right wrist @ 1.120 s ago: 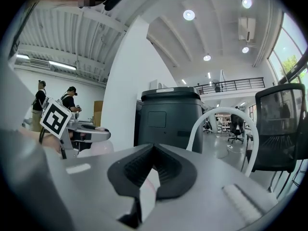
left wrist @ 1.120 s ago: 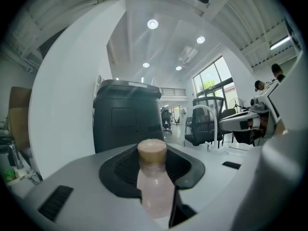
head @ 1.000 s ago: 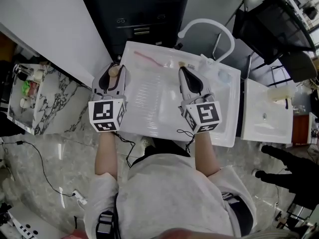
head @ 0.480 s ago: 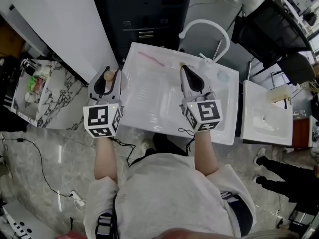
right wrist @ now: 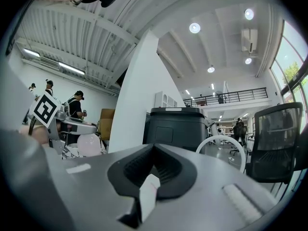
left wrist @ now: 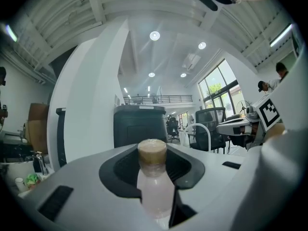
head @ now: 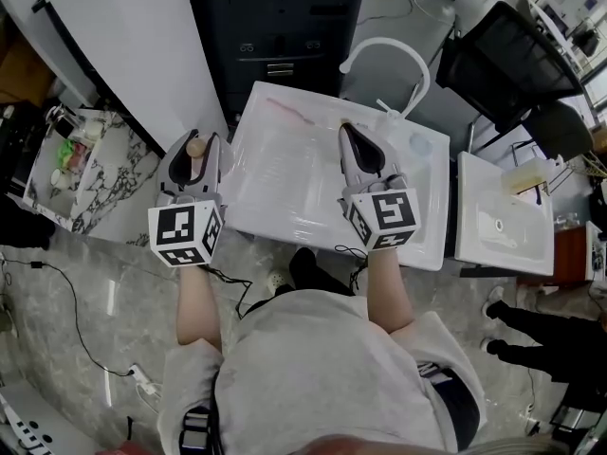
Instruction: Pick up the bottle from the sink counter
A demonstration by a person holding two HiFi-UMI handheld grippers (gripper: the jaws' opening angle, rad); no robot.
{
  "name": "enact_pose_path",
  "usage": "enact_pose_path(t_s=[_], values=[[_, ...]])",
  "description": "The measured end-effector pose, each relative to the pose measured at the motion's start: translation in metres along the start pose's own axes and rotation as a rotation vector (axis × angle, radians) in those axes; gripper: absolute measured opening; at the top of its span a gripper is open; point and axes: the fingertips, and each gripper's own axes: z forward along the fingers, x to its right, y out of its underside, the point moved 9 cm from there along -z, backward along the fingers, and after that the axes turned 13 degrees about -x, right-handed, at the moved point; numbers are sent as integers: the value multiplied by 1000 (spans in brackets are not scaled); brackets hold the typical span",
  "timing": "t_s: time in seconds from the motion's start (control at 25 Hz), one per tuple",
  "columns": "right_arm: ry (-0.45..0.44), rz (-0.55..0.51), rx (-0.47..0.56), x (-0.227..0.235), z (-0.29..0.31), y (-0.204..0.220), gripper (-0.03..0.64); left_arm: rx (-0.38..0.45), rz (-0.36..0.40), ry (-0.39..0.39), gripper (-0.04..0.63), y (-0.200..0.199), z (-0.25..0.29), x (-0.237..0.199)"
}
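The bottle (left wrist: 155,186) has a pale pink body and a tan cap. It sits upright between the jaws of my left gripper (left wrist: 153,174), which is shut on it. In the head view the bottle's cap (head: 195,144) shows between the jaws of the left gripper (head: 194,152), held off the left side of the white sink counter (head: 285,192). My right gripper (head: 348,136) hovers over the basin with its jaws together and nothing in them. In the right gripper view the right gripper (right wrist: 152,177) has its jaws closed to a seam.
A white arched faucet (head: 384,50) stands at the sink's far edge, with a pink stick-like item (head: 285,112) and small items (head: 417,143) near it. A second white basin (head: 498,226) is at the right. A marble counter with a cluttered tray (head: 66,154) lies left. A dark cabinet (head: 270,27) stands behind.
My left gripper has carried the bottle leftward, off the sink's left edge and over the floor beside it. The right gripper has stayed over the basin.
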Motion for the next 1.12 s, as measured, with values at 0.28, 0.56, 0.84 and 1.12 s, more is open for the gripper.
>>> enact_pose_path(t_s=[0.28,0.56,0.84,1.12], values=[[29,-15,30,-12,-17,-7,11,11,1,-6,133,4,-22,-5],[39,-21,27,-21,-22,-9,11,11,1,-4,133,6,-31,-9],[39,-22,22,-29,-23,-9,11,15,-2,0,133,7,-38,-15],[36,-25,18,-34,-25,-9,11,25,0,3,133,7,-42,-15]])
